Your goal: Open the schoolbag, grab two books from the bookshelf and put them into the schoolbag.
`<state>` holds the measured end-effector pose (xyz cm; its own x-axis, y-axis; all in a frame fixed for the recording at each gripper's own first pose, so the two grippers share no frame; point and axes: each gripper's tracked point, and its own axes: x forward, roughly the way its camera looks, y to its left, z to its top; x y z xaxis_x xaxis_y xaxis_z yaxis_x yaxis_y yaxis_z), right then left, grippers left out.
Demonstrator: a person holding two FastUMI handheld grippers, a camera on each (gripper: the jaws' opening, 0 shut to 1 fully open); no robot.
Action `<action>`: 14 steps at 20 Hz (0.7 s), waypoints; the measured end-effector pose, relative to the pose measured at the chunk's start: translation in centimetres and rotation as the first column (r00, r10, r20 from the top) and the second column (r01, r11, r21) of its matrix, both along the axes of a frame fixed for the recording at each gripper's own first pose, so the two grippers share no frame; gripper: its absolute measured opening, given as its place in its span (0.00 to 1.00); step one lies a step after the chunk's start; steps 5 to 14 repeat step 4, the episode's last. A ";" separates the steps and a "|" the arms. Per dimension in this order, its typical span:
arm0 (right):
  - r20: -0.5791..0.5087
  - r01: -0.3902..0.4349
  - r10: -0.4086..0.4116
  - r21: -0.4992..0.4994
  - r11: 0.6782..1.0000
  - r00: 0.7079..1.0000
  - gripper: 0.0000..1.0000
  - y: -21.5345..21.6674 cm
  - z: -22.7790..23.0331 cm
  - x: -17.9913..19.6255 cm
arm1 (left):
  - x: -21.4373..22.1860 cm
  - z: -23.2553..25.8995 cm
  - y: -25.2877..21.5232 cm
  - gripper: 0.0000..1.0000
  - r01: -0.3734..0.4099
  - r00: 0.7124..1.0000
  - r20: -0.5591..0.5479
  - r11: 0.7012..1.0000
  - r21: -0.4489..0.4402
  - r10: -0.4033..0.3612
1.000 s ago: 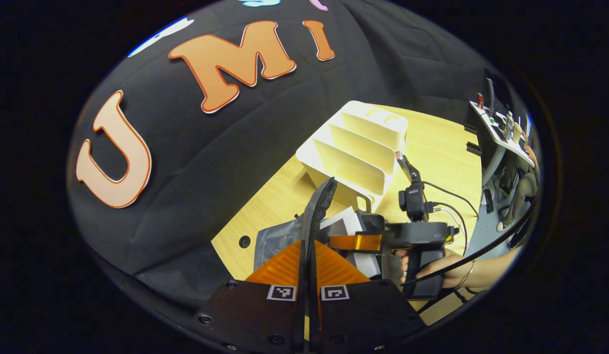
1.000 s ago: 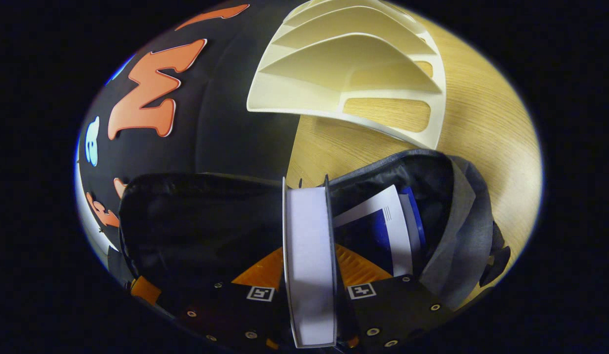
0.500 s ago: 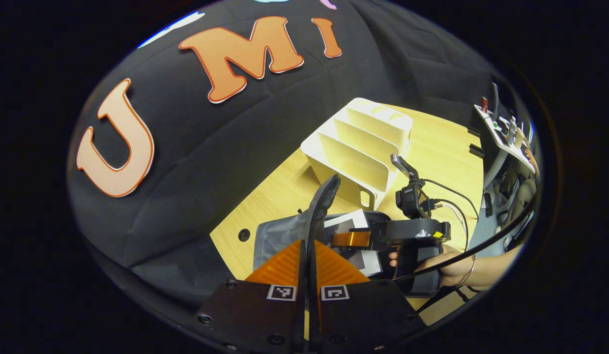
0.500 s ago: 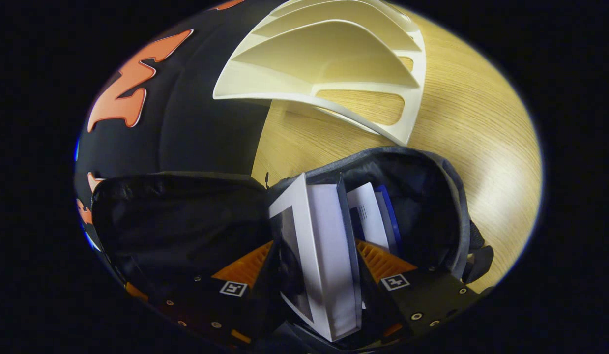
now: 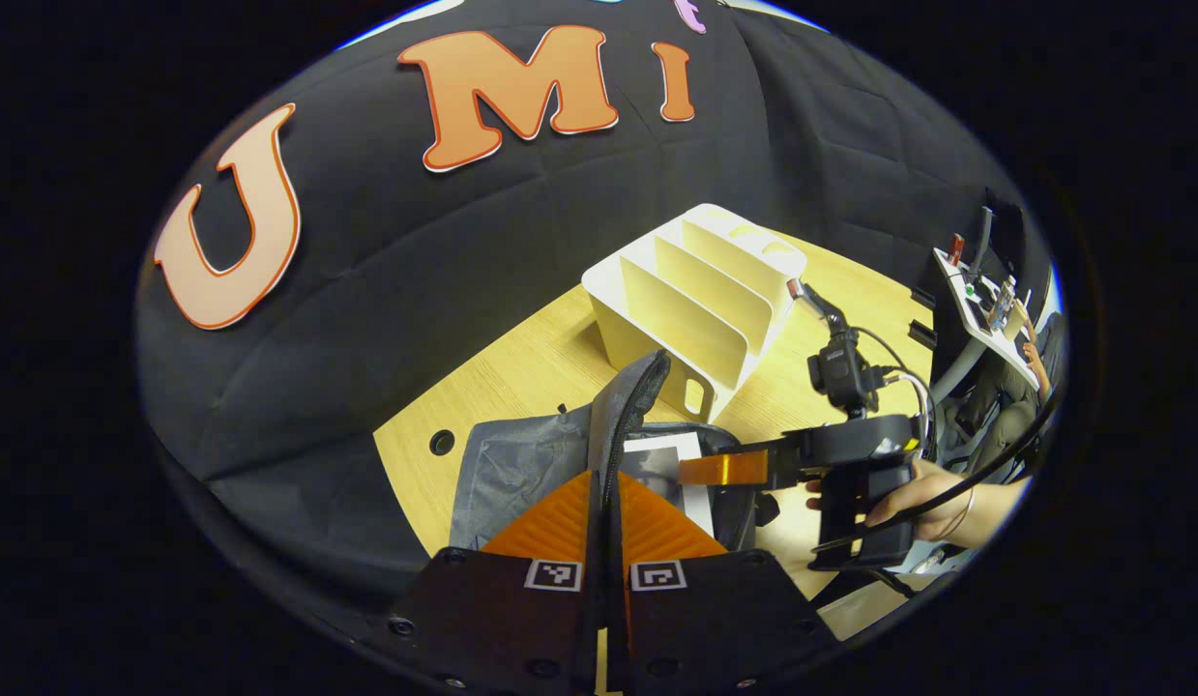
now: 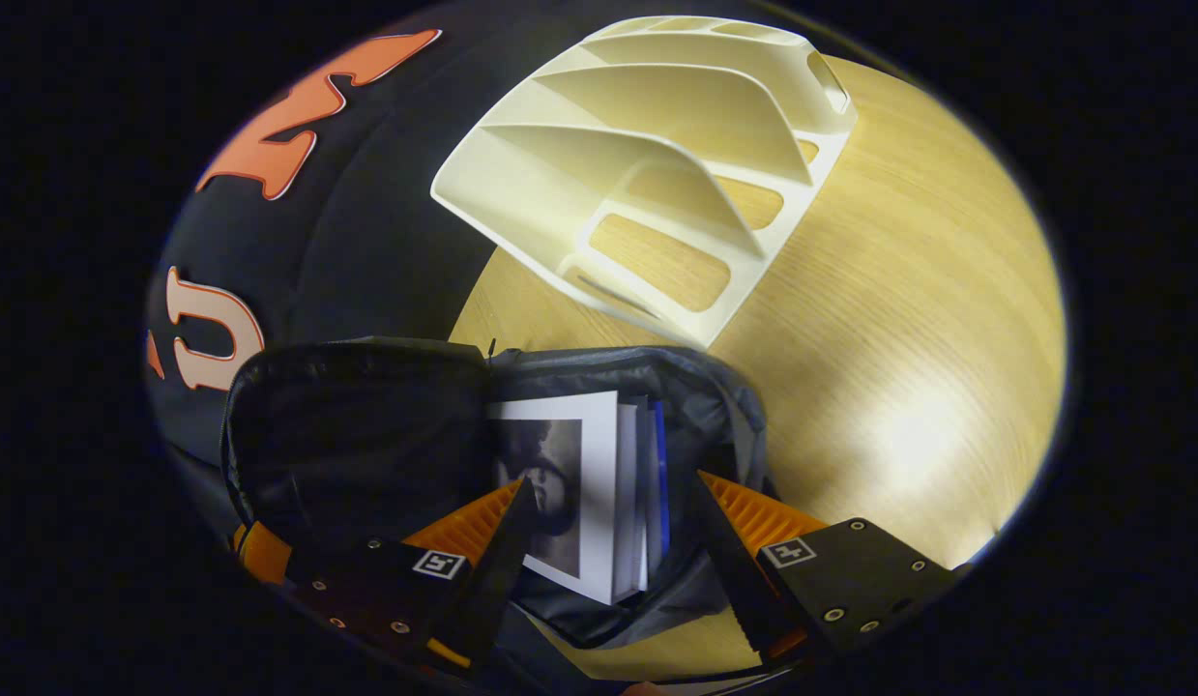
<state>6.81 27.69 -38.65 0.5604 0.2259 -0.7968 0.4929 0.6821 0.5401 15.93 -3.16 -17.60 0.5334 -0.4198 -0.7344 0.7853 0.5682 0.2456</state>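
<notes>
A grey schoolbag (image 6: 715, 425) lies unzipped on the wooden table (image 6: 898, 319), its mouth just in front of the cream bookshelf (image 6: 647, 164), whose slots stand bare. Inside the bag's mouth sit two books: a white-covered book (image 6: 569, 483) with a dark picture on its front, and tight against its far side a blue-edged book (image 6: 660, 483). The right gripper (image 6: 608, 522) hovers over that opening with its fingers spread wide to either side of the books, gripping nothing; from the left gripper view it shows beside the bag, a hand (image 5: 932, 493) around its grip. The left gripper (image 5: 606, 454) has its fingers pressed close together on the black flap (image 5: 629, 406) of the bag, holding it up off the opening so the mouth stays wide. Judged from how things lie, the packing step is at its very end: both books appear to rest in the bag and the shelf has nothing left to give. The next move would seem to call for the right gripper to lift straight away from the opening without catching the bag's rim or dragging the white-covered book back out, and for the left gripper to ease the flap down over the bag rather than drop it.
</notes>
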 end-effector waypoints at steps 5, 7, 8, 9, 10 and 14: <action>-0.006 -0.049 0.048 -0.090 0.995 0.999 0.98 -5.4 1.9 -1.7 | -0.4 -0.6 -0.2 0.05 -0.036 0.999 -0.018 0.999 -0.030 0.036; -0.006 -0.049 0.048 -0.090 0.995 0.999 0.98 -5.4 1.9 -1.7 | -0.4 -0.6 -0.2 0.05 -0.036 0.999 -0.018 0.999 -0.030 0.036; -0.006 -0.049 0.048 -0.090 0.995 0.999 0.98 -5.4 1.9 -1.7 | -0.4 -0.6 -0.2 0.05 -0.036 0.999 -0.018 0.999 -0.030 0.036; -0.006 -0.049 0.048 -0.090 0.995 0.999 0.98 -5.4 1.9 -1.7 | -0.4 -0.6 -0.2 0.05 -0.036 0.999 -0.018 0.999 -0.030 0.036; -0.006 -0.049 0.048 -0.090 0.995 0.999 0.98 -5.4 1.9 -1.7 | -0.4 -0.6 -0.2 0.05 -0.036 0.999 -0.018 0.999 -0.030 0.036; -0.006 -0.049 0.048 -0.090 0.995 0.999 0.98 -5.4 1.9 -1.7 | -0.4 -0.6 -0.2 0.05 -0.036 0.999 -0.018 0.999 -0.030 0.036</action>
